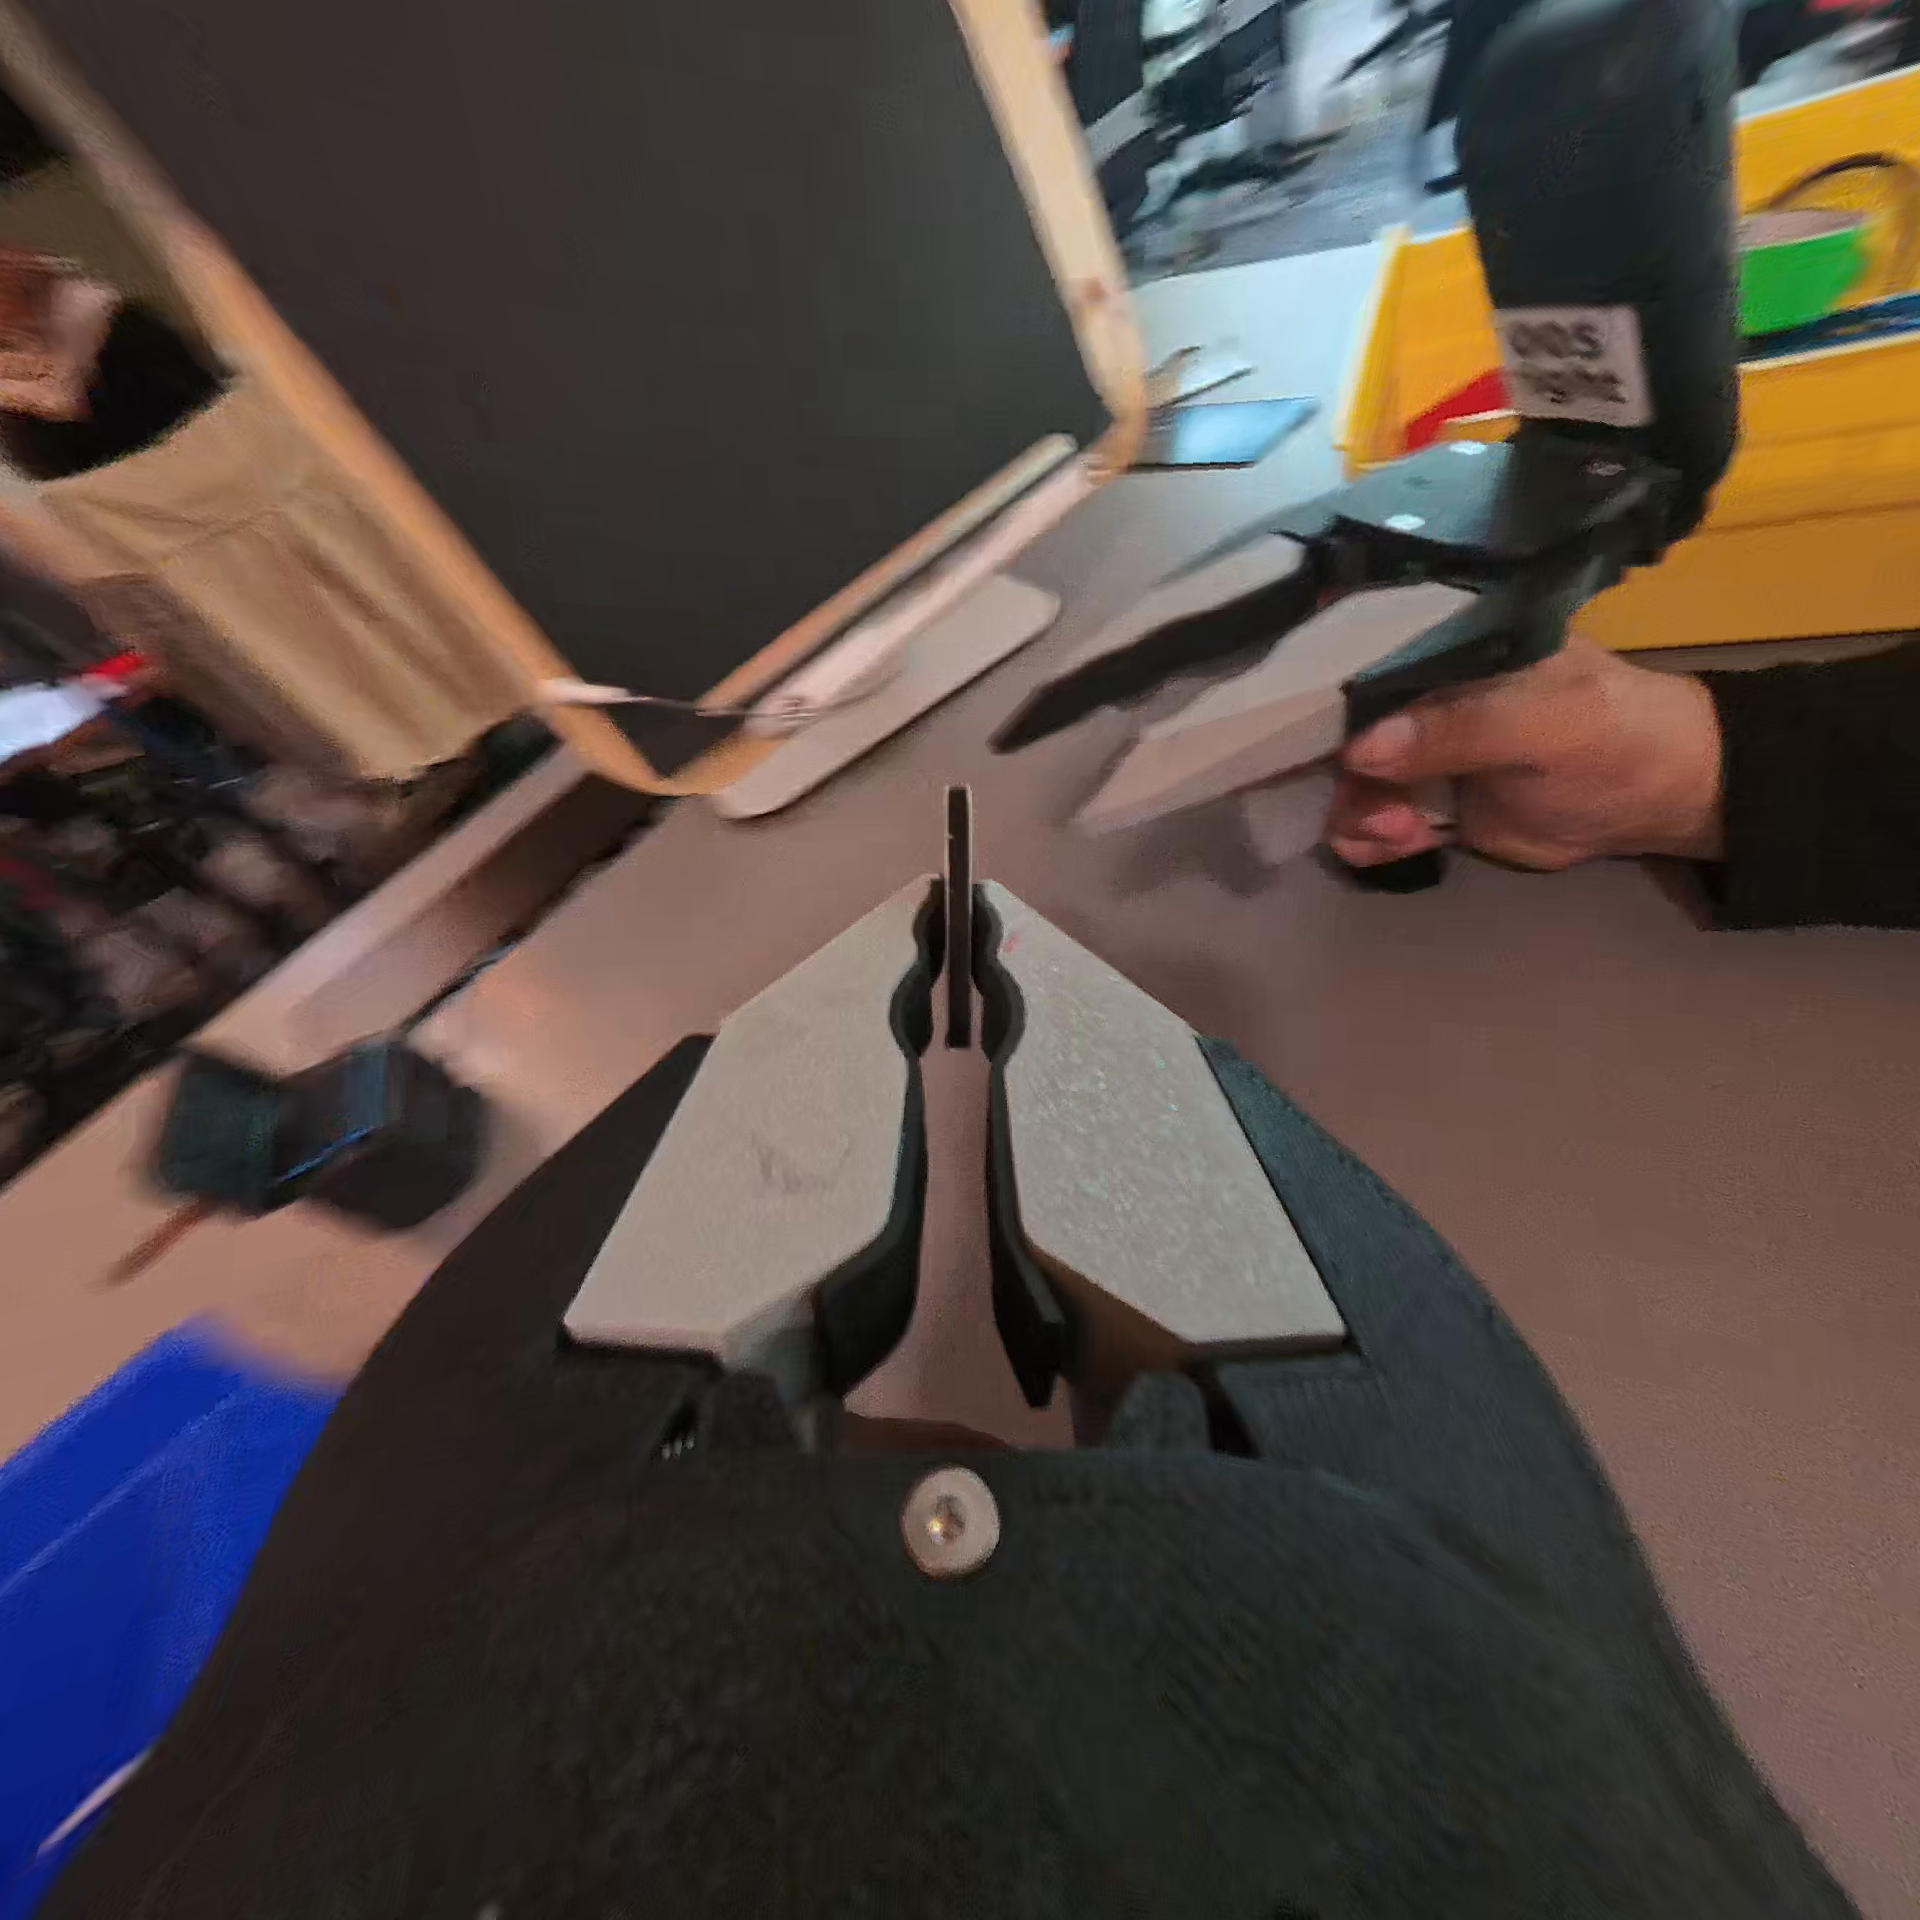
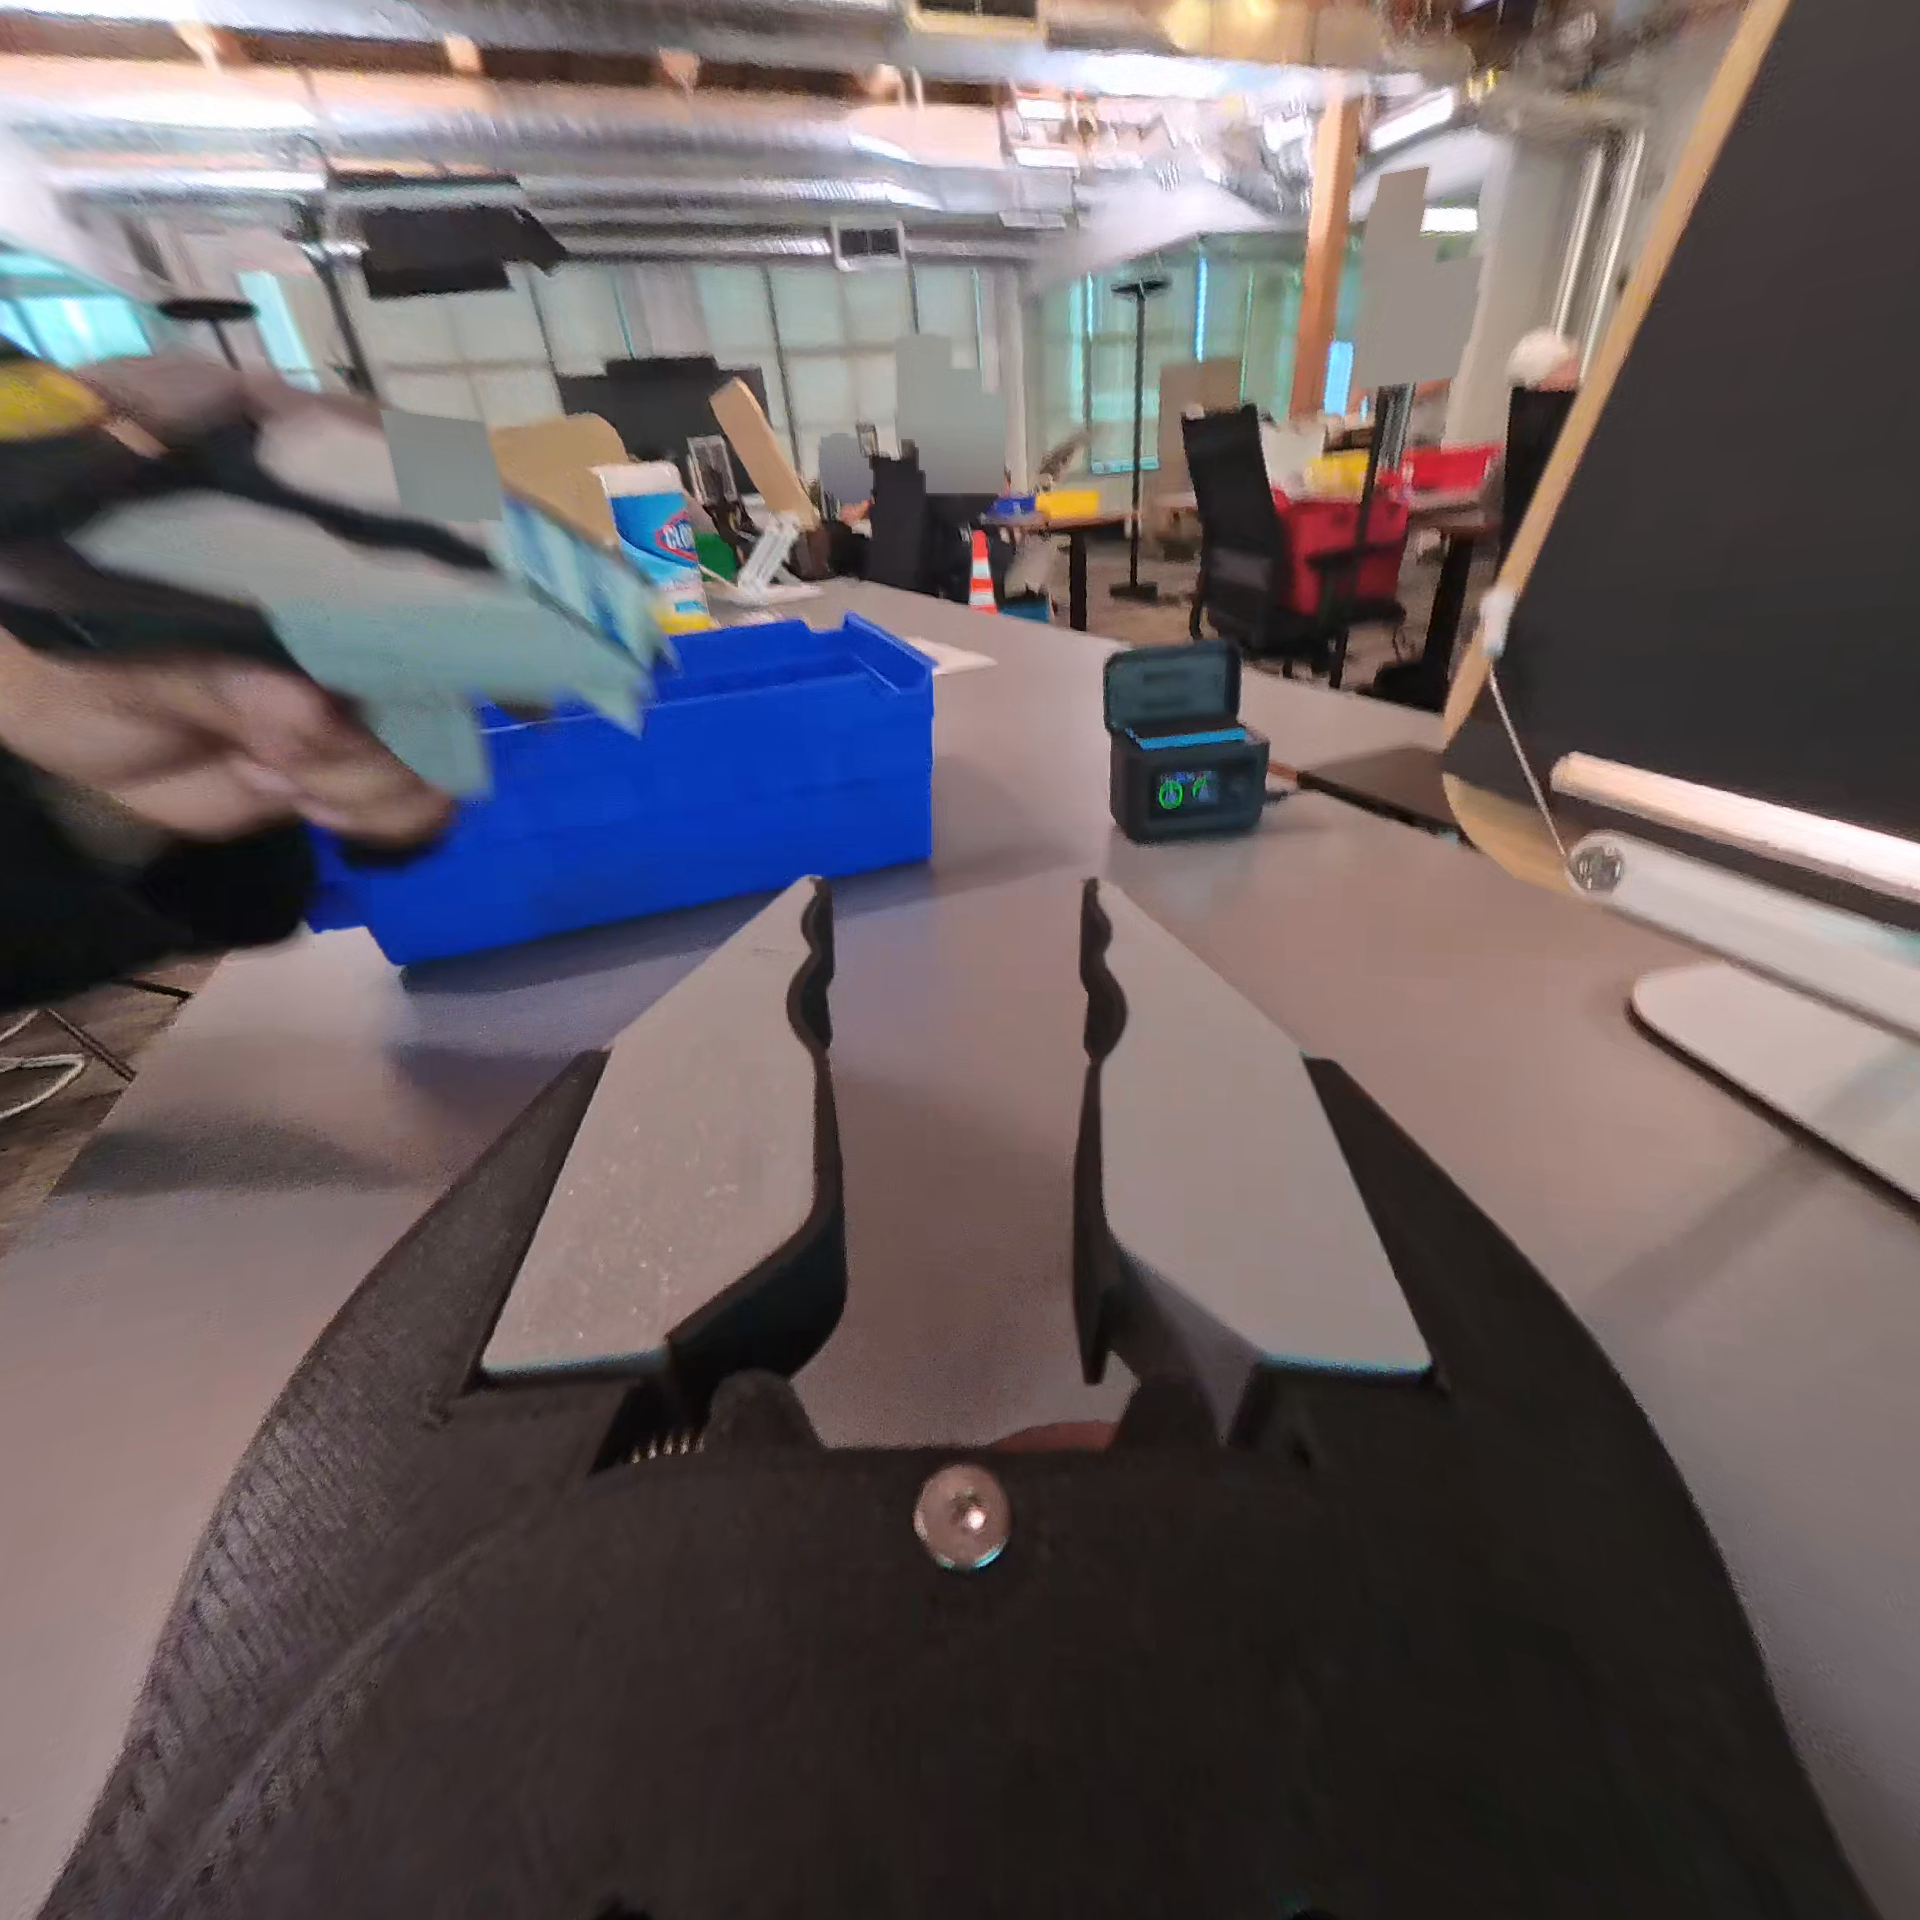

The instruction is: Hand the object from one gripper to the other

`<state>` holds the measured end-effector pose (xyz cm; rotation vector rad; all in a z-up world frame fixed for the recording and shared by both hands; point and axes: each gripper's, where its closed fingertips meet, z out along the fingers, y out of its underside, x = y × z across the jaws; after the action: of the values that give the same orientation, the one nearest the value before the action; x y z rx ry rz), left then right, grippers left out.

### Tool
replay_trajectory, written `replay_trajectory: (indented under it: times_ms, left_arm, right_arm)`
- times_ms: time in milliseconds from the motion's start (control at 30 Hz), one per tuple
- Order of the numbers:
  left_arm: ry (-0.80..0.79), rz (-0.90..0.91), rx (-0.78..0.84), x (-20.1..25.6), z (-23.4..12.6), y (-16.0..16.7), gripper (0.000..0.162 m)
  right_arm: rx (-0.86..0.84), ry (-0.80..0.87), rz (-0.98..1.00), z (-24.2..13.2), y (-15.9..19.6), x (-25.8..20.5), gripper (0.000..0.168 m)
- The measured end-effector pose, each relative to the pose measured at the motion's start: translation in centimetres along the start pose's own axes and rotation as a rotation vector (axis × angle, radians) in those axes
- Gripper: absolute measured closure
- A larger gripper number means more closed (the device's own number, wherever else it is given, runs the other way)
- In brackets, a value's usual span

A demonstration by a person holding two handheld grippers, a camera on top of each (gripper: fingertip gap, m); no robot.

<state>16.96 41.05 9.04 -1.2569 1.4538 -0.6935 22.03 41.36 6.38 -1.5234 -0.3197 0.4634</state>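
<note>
My left gripper (image 1: 958, 896) is shut on a thin flat object (image 1: 957, 831), seen edge-on as a dark strip sticking out past the fingertips. In the right wrist view the same object (image 2: 577, 582) looks like a blurred blue-and-white flat piece, held by the left gripper's grey fingers (image 2: 343, 613) at the left, above the blue bin. My right gripper (image 2: 956, 904) is open and empty, low over the grey table (image 2: 1351, 1039). It also shows in the left wrist view (image 1: 1049, 769), hand-held at the upper right, jaws apart, a short way from the object.
A blue bin (image 2: 707, 790) stands on the table's left side. A small black case with a lit screen (image 2: 1184, 758) sits beyond it. A wood-framed dark monitor (image 2: 1714, 520) on a flat base (image 2: 1787, 1049) stands at the right. A wipes canister (image 2: 660, 551) is behind the bin. The grippers' ends are close to 7 cm from one another.
</note>
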Motion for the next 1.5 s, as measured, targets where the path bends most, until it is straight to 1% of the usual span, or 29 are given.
replay_trajectory:
  times_ms: [67,100,133,200,233,300,367,400,467,500,533,600,667,733,767,867,900,933,1000,1133,1233,1300,1333,1367,1400,1433,1500]
  left_arm:
    - [0.167,-0.038,0.061,2.7,3.5,1.6,0.161]
    - [0.164,-0.069,0.059,2.6,5.0,2.6,0.161]
    - [0.203,-0.101,0.057,2.9,6.2,3.3,0.161]
    - [0.350,-0.205,0.119,4.1,7.3,2.8,0.161]
    - [0.404,-0.231,0.148,4.3,7.7,2.4,0.161]
    - [0.463,-0.253,0.229,4.1,8.0,1.4,0.161]
    - [0.514,-0.285,0.276,3.8,8.1,0.8,0.161]
    - [0.512,-0.288,0.301,3.4,8.2,0.5,0.161]
    - [0.429,-0.272,0.311,2.2,8.5,0.7,0.161]
    - [0.414,-0.272,0.330,1.9,8.3,0.6,0.161]
    - [0.414,-0.266,0.347,2.0,7.9,0.5,0.162]
    - [0.418,-0.247,0.369,2.2,7.6,0.2,0.161]
    - [0.538,-0.243,0.370,3.8,7.0,0.1,0.162]
    - [0.628,-0.234,0.392,4.8,6.1,-0.2,0.162]
    - [0.649,-0.229,0.396,5.1,5.9,-0.2,0.162]
    - [0.647,-0.266,0.383,5.1,5.9,-0.2,0.160]
    - [0.658,-0.295,0.374,5.1,6.0,-0.3,0.157]
    - [0.651,-0.331,0.357,4.9,6.2,-0.2,0.146]
    - [0.652,-0.396,0.343,4.4,6.4,-0.1,0.140]
    - [0.596,-0.513,0.320,2.6,6.9,0.4,0.141]
    - [0.518,-0.459,0.292,2.2,7.3,0.9,0.141]
    - [0.511,-0.415,0.275,2.6,7.4,1.0,0.140]
    - [0.520,-0.405,0.269,2.9,7.4,1.0,0.138]
    - [0.495,-0.391,0.274,2.7,7.6,1.0,0.136]
    - [0.416,-0.349,0.295,1.9,7.8,0.8,0.135]
    - [0.309,-0.251,0.329,1.0,7.7,0.6,0.134]
    - [0.129,0.040,0.421,0.6,6.5,-0.3,0.134]
  right_arm:
    - [0.033,-0.036,-0.032,0.0,-0.4,-0.5,0.123]
    - [0.037,-0.073,-0.027,0.0,-0.5,-1.0,0.125]
    - [0.046,-0.123,-0.004,-0.1,-0.6,-1.7,0.126]
    - [0.063,-0.223,0.071,-0.6,-0.9,-2.7,0.130]
    - [0.060,-0.237,0.096,-0.8,-0.9,-2.5,0.133]
    - [0.036,-0.219,0.100,-0.9,-0.6,-1.8,0.138]
    - [0.057,-0.214,0.100,-1.1,-1.2,-1.2,0.139]
    - [0.069,-0.209,0.100,-1.3,-1.5,-0.8,0.140]
    - [0.077,-0.181,0.090,-1.3,-1.6,-0.2,0.136]
    - [0.056,-0.176,0.078,-1.0,-1.1,-0.1,0.139]
    - [0.021,-0.176,0.067,-0.7,-0.5,-0.1,0.139]
    - [0.023,-0.174,0.058,-0.4,-0.6,-0.1,0.144]
    - [0.021,-0.200,0.041,-0.4,-0.5,-0.8,0.142]
    - [0.027,-0.259,0.041,-0.5,-0.8,-2.1,0.152]
    - [0.030,-0.273,0.039,-0.6,-0.9,-2.4,0.157]
    - [0.011,-0.247,0.018,-0.6,-1.0,-2.5,0.162]
    - [0.001,-0.225,-0.008,-0.6,-1.0,-2.4,0.163]
    - [-0.004,-0.199,-0.048,-0.7,-1.1,-2.3,0.168]
    - [0.012,-0.106,-0.118,-1.1,-1.7,-1.5,0.168]
    - [-0.020,0.076,-0.331,-2.1,-2.3,0.1,0.168]
    - [0.002,0.133,-0.425,-2.3,-3.2,-0.1,0.168]
    - [0.036,0.196,-0.462,-2.5,-4.0,0.2,0.168]
    - [0.044,0.211,-0.456,-2.5,-4.2,0.3,0.168]
    - [0.040,0.193,-0.413,-2.4,-4.0,0.2,0.168]
    - [0.028,0.156,-0.332,-2.2,-3.7,0.0,0.168]
    - [0.025,0.121,-0.226,-2.0,-3.5,0.0,0.168]
    - [0.049,0.090,-0.005,-1.9,-3.6,0.6,0.168]
